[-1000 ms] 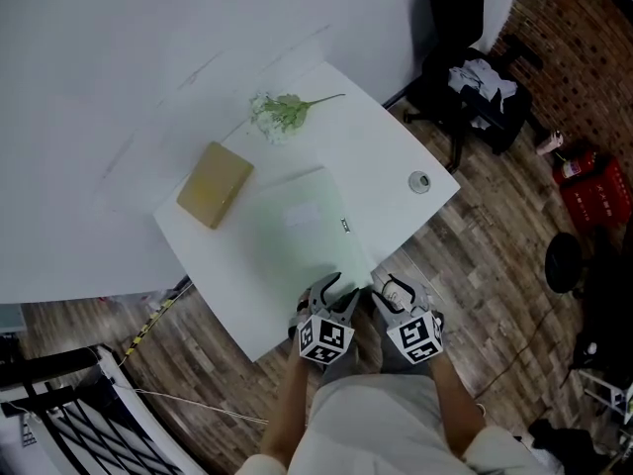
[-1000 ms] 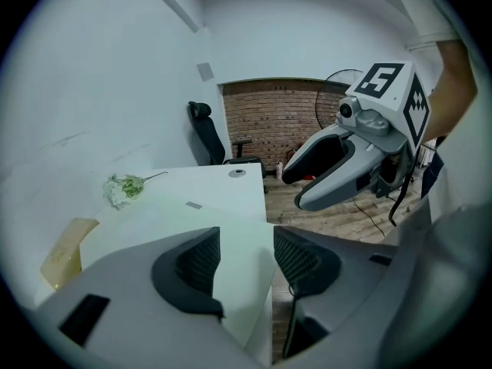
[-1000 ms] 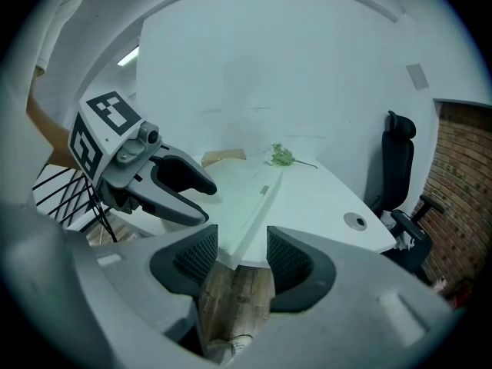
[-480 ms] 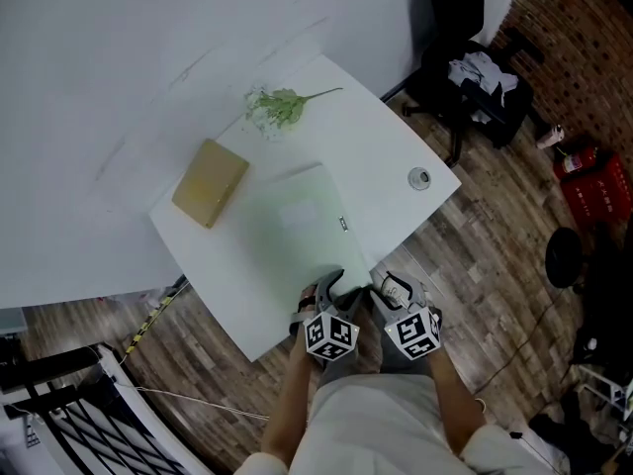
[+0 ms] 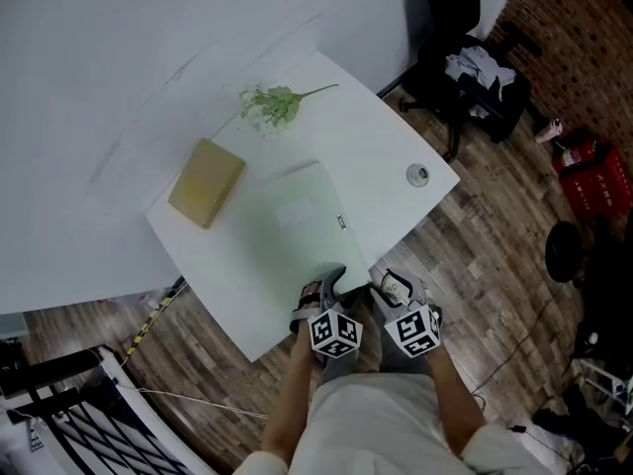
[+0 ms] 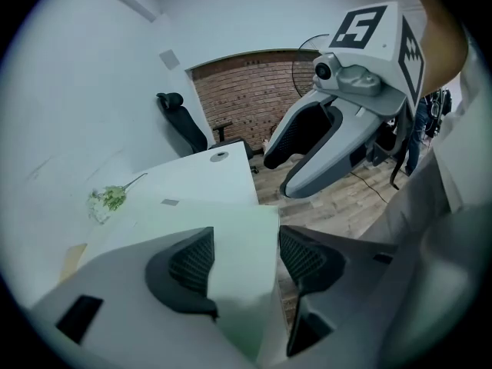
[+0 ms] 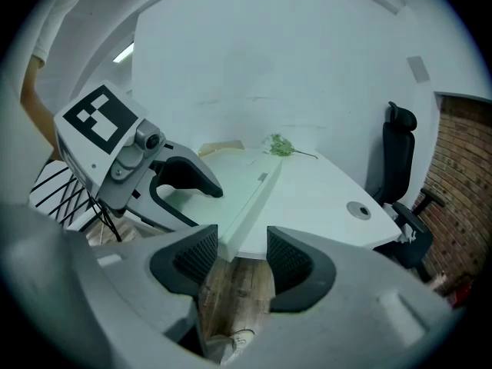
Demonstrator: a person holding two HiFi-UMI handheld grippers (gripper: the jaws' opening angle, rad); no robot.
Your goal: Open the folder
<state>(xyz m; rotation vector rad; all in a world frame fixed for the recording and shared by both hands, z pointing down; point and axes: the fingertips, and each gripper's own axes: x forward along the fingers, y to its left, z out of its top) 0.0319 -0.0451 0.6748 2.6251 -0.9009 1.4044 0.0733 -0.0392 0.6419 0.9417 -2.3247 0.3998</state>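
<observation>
Left gripper (image 6: pixel 242 260) has just been opening its jaws, now spread wide around a corner of the pale green folder (image 5: pixel 297 221); right gripper (image 7: pixel 240 256) gapes empty by the white table (image 5: pixel 386 137) edge.

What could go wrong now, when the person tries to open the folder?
1. The left gripper has just been opening; a corner of the folder sits between its jaws, ungripped. Closing may catch both covers and lift the whole folder.
2. That corner lies at the table edge, so a pull might slide the folder off.
</observation>
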